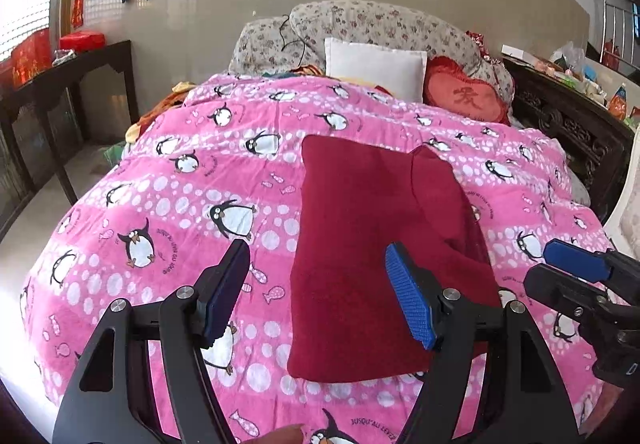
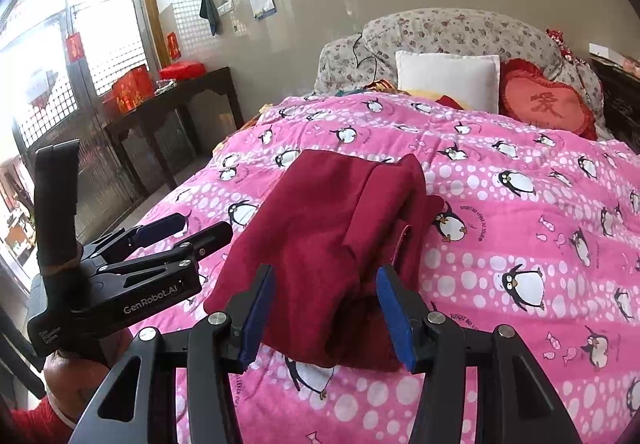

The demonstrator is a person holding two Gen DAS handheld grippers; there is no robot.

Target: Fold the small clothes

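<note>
Dark red garment (image 1: 372, 244) lying on the pink penguin quilt (image 1: 168, 204) near the foot of the bed, already doubled over into a rough rectangle with a second layer stacked along its right side. Looks mostly folded, maybe one more fold to go, judging by the shape.

Left gripper (image 1: 320, 296) hanging over the garment's near left edge, jaws spread wide, nothing between them. Right gripper (image 2: 326, 314) over the near end of the thicker side, jaws also spread, empty.

Stuff that could go sideways:
- Grabbing only the top layer of that stacked side, so the flap peels back and the fold comes undone.
- Pinching the fluffy quilt along with the fabric, since bed and garment are both soft and the edge sinks in. Lifting then drags the whole cover.
- Uneven grabs left vs right, leaving the fold crooked.
- Grippers close together at the near edge, so bumping each other seems possible.
</note>
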